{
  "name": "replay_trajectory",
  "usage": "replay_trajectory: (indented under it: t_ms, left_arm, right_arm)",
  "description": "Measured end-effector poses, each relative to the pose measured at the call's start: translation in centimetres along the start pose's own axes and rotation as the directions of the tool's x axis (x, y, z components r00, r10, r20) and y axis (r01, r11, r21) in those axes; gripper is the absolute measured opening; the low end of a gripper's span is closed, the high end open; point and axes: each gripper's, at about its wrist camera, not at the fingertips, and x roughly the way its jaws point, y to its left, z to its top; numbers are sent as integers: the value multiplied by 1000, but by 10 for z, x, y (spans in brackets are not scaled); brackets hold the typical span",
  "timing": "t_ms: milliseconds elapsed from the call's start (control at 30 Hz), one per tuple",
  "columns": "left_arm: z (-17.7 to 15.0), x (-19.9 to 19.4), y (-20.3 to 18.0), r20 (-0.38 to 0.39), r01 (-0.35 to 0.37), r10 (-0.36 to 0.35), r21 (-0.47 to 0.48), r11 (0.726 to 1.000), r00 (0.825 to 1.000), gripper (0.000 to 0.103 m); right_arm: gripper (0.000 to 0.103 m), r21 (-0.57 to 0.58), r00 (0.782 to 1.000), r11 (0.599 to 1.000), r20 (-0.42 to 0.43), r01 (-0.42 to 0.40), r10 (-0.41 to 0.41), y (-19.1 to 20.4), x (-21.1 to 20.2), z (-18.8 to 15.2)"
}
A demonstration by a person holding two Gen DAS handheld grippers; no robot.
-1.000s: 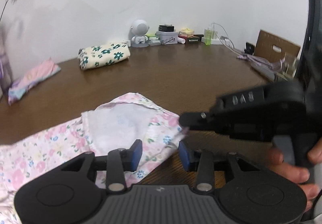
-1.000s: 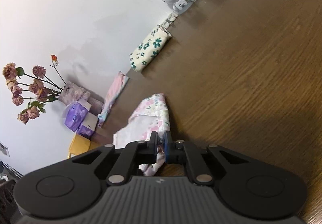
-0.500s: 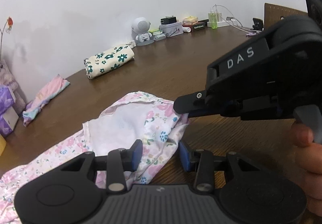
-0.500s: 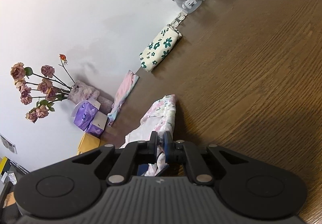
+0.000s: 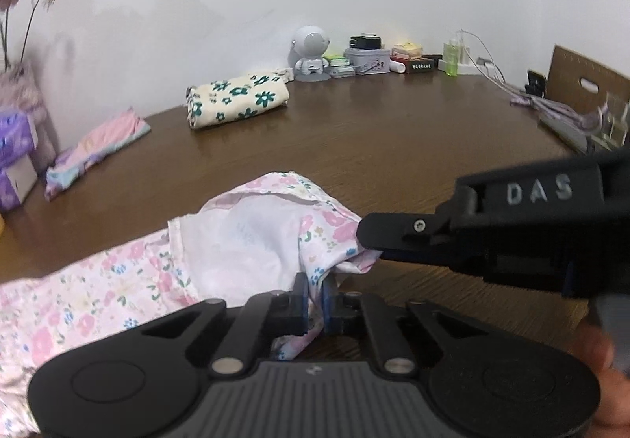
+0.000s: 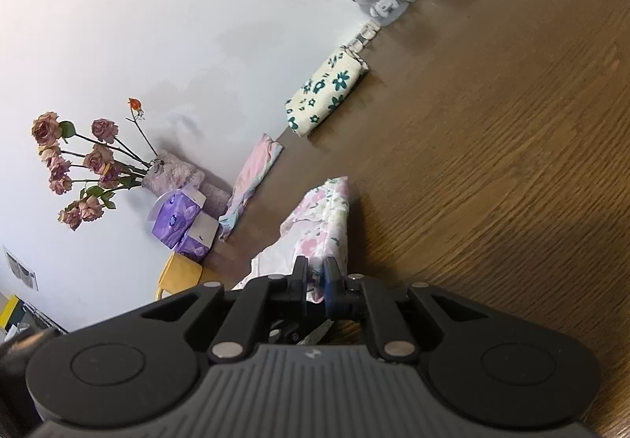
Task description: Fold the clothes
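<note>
A pink floral garment [image 5: 130, 280] lies across the brown table [image 5: 393, 146], its white inside turned up near the front. My left gripper [image 5: 314, 300] is shut on a bunched fold of that garment at its near edge. My right gripper [image 5: 368, 243] comes in from the right in the left wrist view and pinches the cloth's right corner. In the right wrist view my right gripper [image 6: 315, 280] is shut on the pink floral garment [image 6: 323, 213], which is lifted a little off the table [image 6: 492, 162].
A folded cream cloth with green flowers [image 5: 236, 101] and a folded pink cloth [image 5: 98, 148] lie near the wall. A white robot figure [image 5: 311, 54], tins and bottles line the back. Flowers [image 6: 78, 162] and purple tissue packs [image 6: 181, 221] stand far left. A cardboard box [image 5: 586, 91] is at right.
My left gripper has closed from open onto the garment's near fold. My right gripper stays shut on the corner and has shifted a little beside it.
</note>
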Motion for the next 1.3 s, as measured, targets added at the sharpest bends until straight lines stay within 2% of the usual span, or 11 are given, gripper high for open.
replay_trajectory:
  t_ms: [167,233,400,1300]
  left_arm:
    - [3,1,10,-12,26,-27,-68,997,1000,5]
    - [4,1,13,-10,28,-29,-82,996,1000,5]
    - [5,-1,15,5,30,-30,-93,995,1000,5]
    - [5,-2,31,14,89,-88,-171,981,996,5]
  right_arm:
    - [15,-20,1000,1000,24,3,-3,1,1,-3]
    - [24,-18,1000,1000,28,4,-4,0,2,-4]
    - [37,13,999,1000,35,-21,20,-3,2,-8]
    - [37,64,999,997,1,51,-51,14,49,-12]
